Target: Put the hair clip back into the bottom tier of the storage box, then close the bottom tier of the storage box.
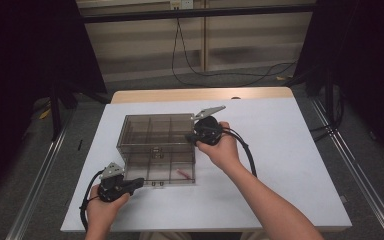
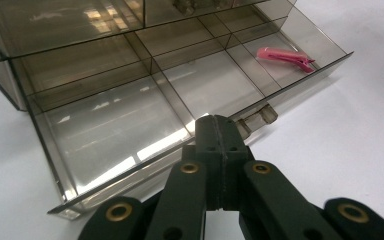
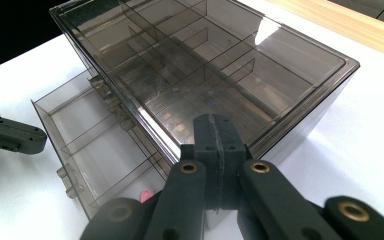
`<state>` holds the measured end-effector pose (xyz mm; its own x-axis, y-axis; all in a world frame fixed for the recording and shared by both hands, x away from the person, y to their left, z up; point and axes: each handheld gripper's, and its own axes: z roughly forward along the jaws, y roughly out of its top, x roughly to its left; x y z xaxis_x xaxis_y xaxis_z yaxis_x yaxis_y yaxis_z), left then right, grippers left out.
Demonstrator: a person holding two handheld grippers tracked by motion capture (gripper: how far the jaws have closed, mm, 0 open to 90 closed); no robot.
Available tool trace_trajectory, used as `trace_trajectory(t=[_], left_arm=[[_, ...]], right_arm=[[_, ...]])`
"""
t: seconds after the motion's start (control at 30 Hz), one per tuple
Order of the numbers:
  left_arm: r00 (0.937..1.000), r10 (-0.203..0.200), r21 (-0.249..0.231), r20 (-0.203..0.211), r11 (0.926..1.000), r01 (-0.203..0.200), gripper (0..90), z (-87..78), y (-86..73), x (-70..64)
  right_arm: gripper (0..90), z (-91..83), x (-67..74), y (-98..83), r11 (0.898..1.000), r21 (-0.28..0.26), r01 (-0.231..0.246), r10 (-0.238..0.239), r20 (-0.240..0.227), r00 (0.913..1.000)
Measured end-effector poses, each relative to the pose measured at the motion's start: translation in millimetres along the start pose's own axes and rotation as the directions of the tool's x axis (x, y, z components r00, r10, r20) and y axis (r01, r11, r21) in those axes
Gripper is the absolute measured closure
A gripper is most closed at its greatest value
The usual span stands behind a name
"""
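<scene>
drawer [image 2: 130, 125] open; left gripper [image 2: 219, 131] closed at front wall

No legible text (anywhere)

a smoky clear drawer box [image 1: 155, 132] sits mid-table, its bottom drawer [image 2: 130, 115] pulled out, holding a pink clip [image 2: 285, 58].
</scene>
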<state>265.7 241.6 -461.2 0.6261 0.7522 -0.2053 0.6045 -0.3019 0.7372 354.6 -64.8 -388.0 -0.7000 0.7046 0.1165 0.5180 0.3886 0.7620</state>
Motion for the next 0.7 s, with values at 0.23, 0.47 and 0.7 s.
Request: trace_trajectory(t=[0.23, 0.47, 0.7], left_arm=[[0.9999, 0.005, -0.005, 0.010, 1.0000, -0.004, 90.0, 2.8, 3.0, -1.4], [0.9998, 0.012, -0.002, 0.016, 0.9999, -0.012, 90.0, 8.1, 4.8, -2.4], [0.9995, 0.015, 0.002, 0.030, 0.9999, -0.015, 90.0, 11.1, 5.8, -4.9]], right_arm=[[90.0, 0.0, 0.7, -0.4, 1.000, -0.003, -0.003, 0.003, 0.005, 1.0000], [90.0, 0.3, 1.2, 1.4, 1.000, 0.008, 0.009, -0.010, 0.008, 0.9999], [90.0, 0.6, 1.8, 1.7, 1.000, 0.008, 0.012, -0.012, 0.013, 0.9998]])
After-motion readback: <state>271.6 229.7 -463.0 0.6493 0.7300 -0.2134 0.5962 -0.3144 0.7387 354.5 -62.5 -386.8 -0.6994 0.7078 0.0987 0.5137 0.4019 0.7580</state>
